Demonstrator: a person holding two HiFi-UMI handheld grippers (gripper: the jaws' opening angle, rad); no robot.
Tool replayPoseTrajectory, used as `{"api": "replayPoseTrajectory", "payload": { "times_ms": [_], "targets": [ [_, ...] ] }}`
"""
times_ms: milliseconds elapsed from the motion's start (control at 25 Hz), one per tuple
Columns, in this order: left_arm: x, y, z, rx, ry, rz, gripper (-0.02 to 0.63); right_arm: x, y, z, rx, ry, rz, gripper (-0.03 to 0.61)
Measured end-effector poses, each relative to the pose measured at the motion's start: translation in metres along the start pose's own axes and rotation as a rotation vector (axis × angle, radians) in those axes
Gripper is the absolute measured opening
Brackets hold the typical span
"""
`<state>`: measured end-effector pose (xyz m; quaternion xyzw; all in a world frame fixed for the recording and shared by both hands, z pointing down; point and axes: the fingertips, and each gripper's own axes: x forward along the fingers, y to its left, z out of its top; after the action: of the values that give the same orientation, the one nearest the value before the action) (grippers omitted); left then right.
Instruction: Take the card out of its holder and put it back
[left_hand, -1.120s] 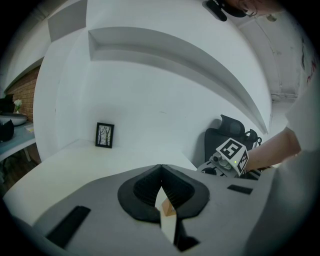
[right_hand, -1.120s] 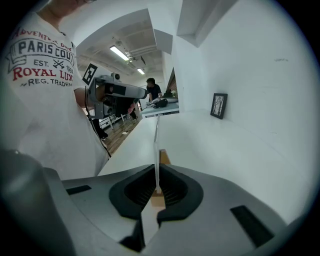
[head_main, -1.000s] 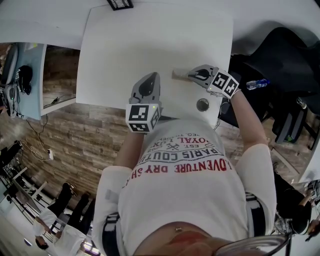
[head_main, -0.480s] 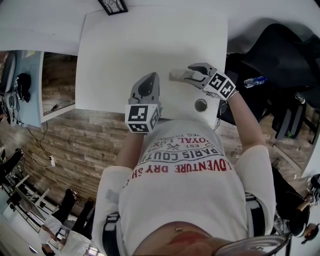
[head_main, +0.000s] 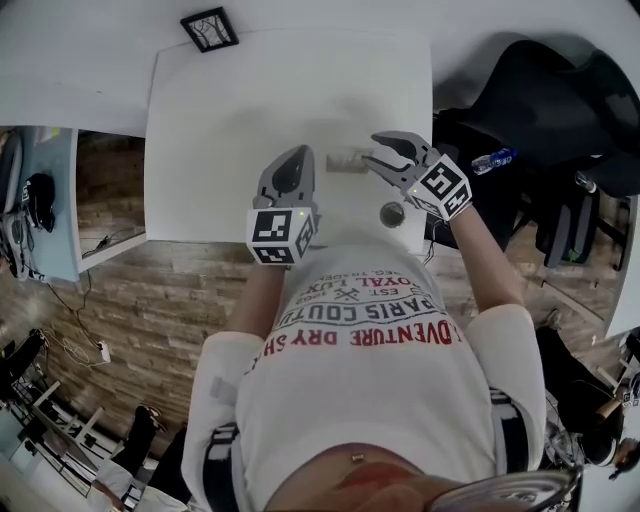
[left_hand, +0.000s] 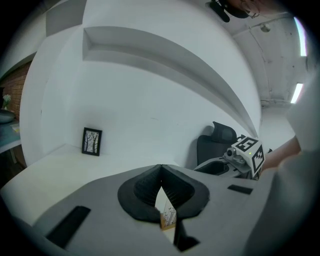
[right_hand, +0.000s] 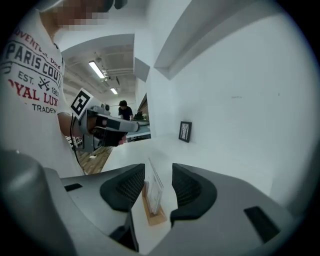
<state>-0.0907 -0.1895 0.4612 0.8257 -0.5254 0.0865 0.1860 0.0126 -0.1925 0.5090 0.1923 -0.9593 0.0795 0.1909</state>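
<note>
Standing upright in its wooden holder (right_hand: 157, 219) on the worktop (head_main: 250, 100), the card (right_hand: 153, 186) looks returned. Right gripper (right_hand: 158, 172) jaws have just been opening; they sit spread either side, not touching it. Left gripper (left_hand: 160, 169) jaws are pressed together, empty. Judged: both steps done, only withdrawal left.

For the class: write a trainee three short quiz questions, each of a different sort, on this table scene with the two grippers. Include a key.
1. True or false: the left gripper has its jaws together.
2. What stands in line between the jaws of the right gripper? A a stapler; B the card holder; C a mug.
3. Fill in: seen from the head view, the framed picture stands at the far ____ corner of the table.
Key: 1 true. 2 B, untouched; those jaws have just been opening. 3 left.
</note>
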Motion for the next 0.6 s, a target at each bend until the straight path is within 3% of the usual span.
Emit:
{"api": "replayPoseTrajectory", "payload": {
  "times_ms": [160,600],
  "targets": [
    [0.0,-0.003,0.005,0.005,-0.017,-0.022,0.025,-0.019,-0.009,0.019,0.034,-0.088,-0.182,0.063],
    [-0.001,-0.017,0.016,0.043,-0.036,-0.086,0.025,-0.06,-0.015,0.014,0.228,-0.202,-0.545,0.034]
  ]
}}
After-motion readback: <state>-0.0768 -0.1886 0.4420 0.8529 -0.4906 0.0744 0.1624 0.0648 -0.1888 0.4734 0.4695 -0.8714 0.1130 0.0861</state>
